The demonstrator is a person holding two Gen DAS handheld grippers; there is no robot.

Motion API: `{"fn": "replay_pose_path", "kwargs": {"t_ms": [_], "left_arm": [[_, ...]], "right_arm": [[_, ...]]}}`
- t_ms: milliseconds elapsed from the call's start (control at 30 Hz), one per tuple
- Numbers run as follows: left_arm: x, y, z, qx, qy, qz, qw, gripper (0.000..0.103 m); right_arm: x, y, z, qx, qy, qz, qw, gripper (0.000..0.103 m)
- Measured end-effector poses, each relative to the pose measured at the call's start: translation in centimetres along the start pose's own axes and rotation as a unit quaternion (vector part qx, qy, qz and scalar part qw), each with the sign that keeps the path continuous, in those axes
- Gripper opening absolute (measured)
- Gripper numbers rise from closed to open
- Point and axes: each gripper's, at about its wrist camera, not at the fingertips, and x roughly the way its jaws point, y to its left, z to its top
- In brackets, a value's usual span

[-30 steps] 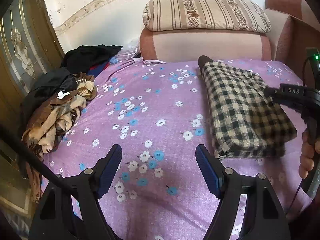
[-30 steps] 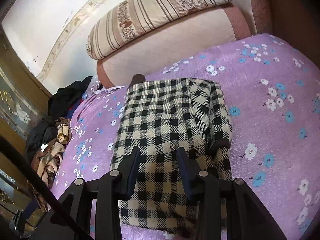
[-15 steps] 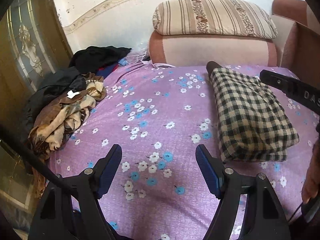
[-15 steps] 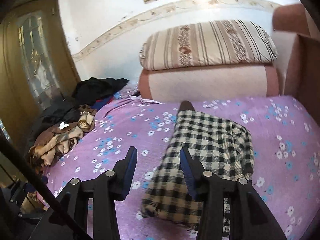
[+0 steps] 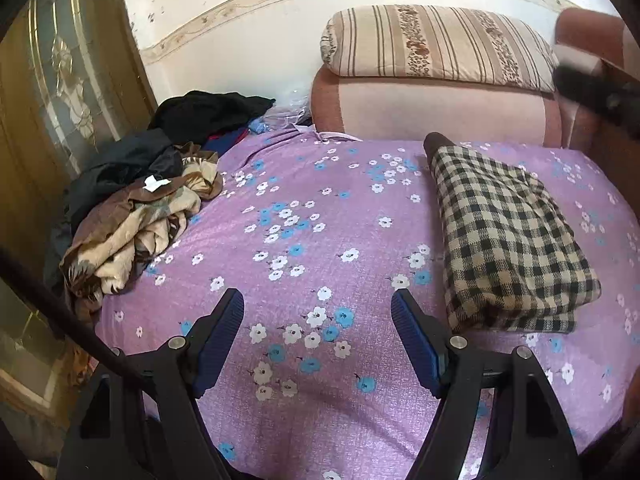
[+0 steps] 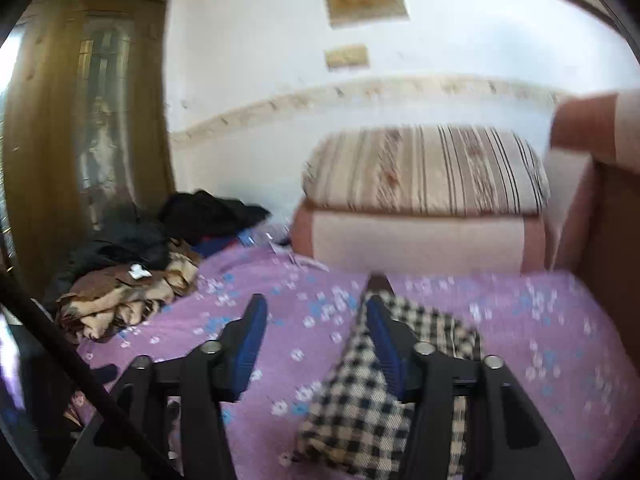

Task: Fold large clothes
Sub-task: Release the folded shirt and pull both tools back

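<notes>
A folded black-and-cream checked garment [image 5: 508, 240] lies on the right of the purple flowered bedspread [image 5: 312, 208]. In the left wrist view my left gripper [image 5: 318, 300] hovers open over bare bedspread, left of the garment, with nothing between its blue pads. In the blurred right wrist view my right gripper [image 6: 316, 312] is raised above the bed, its jaws opening and empty. The checked garment [image 6: 360, 400] lies below and behind its right finger [image 6: 384, 344].
A heap of unfolded clothes, brown-and-cream [image 5: 132, 228] with dark ones [image 5: 208, 112] behind, lies along the bed's left edge beside a wooden glazed door [image 5: 52, 92]. A striped pillow [image 5: 436, 46] rests on a pink folded quilt [image 5: 432, 112] at the head.
My right gripper has lifted away from the checked garment, levelled out and spread its jaws wider. The other hand's device has left the right side of the left wrist view. The left gripper kept its opening.
</notes>
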Motion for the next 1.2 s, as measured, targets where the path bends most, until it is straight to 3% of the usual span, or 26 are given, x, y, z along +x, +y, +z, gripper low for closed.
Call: {"fn": "replay_pose_path", "kwargs": {"t_ms": [133,200,367,500,633,667,700,733,900,1000,1200], "left_arm": [[-0.2,0.6,-0.2,-0.016,-0.009,-0.001,0.9998,0.075],[-0.2,0.9,-0.2,-0.021,-0.010,-0.003,0.9997,0.075],[-0.2,1.1,-0.3,-0.026,-0.009,-0.009,0.9996,0.077],[-0.1,0.6,-0.5,-0.017,-0.006,-0.017,0.9997,0.077],[-0.1,0.3,-0.6,-0.012,-0.008,-0.018,0.9997,0.077],[0.0,0.3,-0.6,-0.011,-0.007,-0.019,0.9997,0.077],[0.1,0.3,-0.7,-0.011,-0.005,-0.020,0.9997,0.077],[0.2,0.4,-0.7,-0.012,-0.004,-0.020,0.9997,0.077],[0.6,1.0,-0.9,-0.026,-0.002,-0.023,0.9994,0.077],[0.6,1.3,-0.9,-0.034,-0.001,-0.028,0.9990,0.077],[0.0,1.0,-1.2,-0.034,-0.011,-0.030,0.9989,0.077]], "right_arm": [[-2.0,2.1,0.6,-0.015,-0.031,0.012,0.999,0.060],[-2.6,2.5,0.7,-0.015,-0.040,0.011,0.999,0.066],[-1.5,1.1,0.2,-0.003,-0.024,-0.025,0.999,0.069],[2.6,-3.0,-2.0,0.022,0.049,-0.089,0.995,0.069],[6.9,-7.8,-5.4,0.040,0.140,-0.150,0.978,0.067],[7.5,-9.1,-6.3,0.053,0.158,-0.154,0.974,0.058],[8.4,-10.7,-7.3,0.072,0.186,-0.153,0.968,0.042],[8.8,-11.7,-7.9,0.085,0.202,-0.152,0.964,0.036],[11.6,-16.2,-12.6,0.118,0.318,-0.181,0.923,0.033],[10.5,-17.2,-12.7,0.149,0.307,-0.174,0.924,0.033],[7.4,-16.5,-10.4,0.144,0.245,-0.183,0.941,0.034]]}}
